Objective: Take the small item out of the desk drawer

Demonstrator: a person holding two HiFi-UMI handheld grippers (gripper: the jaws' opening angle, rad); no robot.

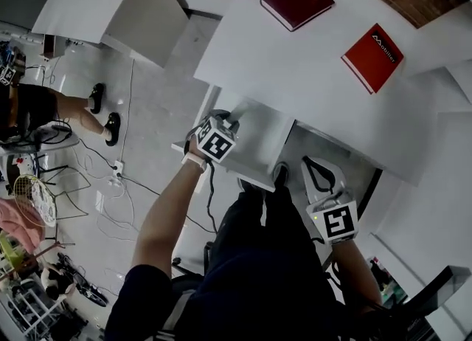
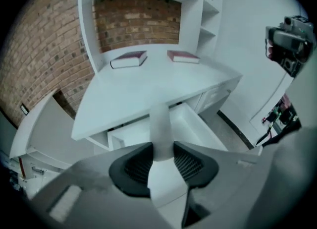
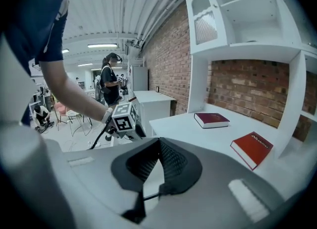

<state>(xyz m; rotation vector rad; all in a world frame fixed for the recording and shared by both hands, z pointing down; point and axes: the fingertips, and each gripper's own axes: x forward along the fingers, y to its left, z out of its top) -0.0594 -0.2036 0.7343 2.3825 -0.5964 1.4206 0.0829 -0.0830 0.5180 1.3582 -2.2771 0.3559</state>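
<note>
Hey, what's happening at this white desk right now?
A person works two tongs at the desk. The left tongs grip a small white cylinder above the open drawer. The right tongs are closed and empty. A maroon book and a red book lie on the desk.

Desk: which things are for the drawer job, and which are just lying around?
For the job: open drawer, small white item, left gripper clamped on it.
Just lying around: dark red book, bright red book, both on the desktop.
</note>
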